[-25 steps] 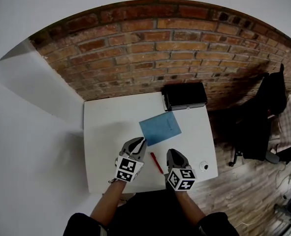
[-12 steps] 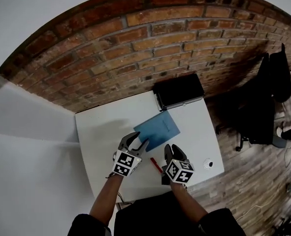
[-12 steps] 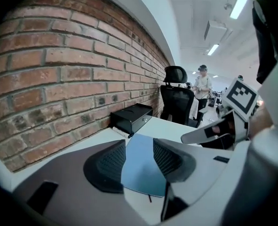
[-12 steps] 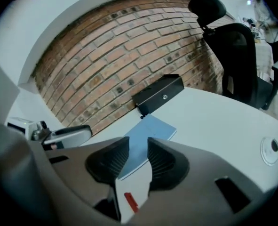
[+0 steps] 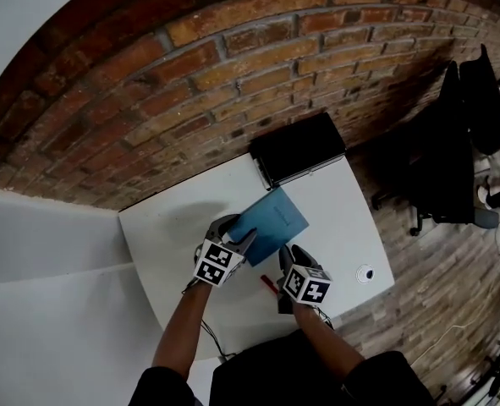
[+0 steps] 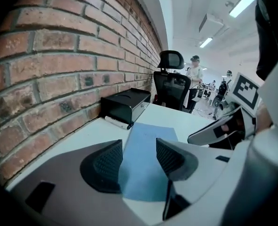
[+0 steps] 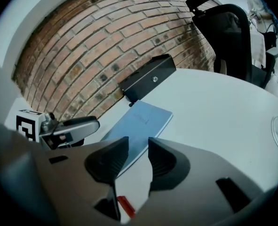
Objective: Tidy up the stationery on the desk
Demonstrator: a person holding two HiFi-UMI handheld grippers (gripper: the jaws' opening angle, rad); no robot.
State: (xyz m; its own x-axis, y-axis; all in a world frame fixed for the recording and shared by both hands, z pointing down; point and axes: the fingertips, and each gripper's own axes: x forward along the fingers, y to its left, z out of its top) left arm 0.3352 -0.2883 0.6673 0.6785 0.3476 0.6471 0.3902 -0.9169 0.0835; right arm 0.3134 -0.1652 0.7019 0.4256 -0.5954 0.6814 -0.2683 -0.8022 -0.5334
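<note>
Field notes, working the rig remotely.

- White rectangular desk top (image 5: 343,218) is pushed against the red brick wall (image 5: 190,83), so anything I slide far stops there.
- Black office chair (image 6: 171,79) is off the desk's far right, out of play.
- Black oblong case (image 5: 298,148) lies along the far edge against the wall. I read it as the likely home for loose items.
- Blue thin-covered notebook (image 5: 271,222) lies flat mid-desk, skewed to the edges.
- Left gripper (image 6: 139,157) has its jaws moderately apart, and the notebook's near end shows between them, not pinched. I judge it is lined up to take that end.
- Right gripper (image 7: 138,157) has only a narrow gap, with nothing in it.
- Red pen (image 7: 125,205) lies on the desk just near of the right gripper, beside the notebook.
- Small white round disc (image 5: 365,273) sits near the right edge, well apart.
</note>
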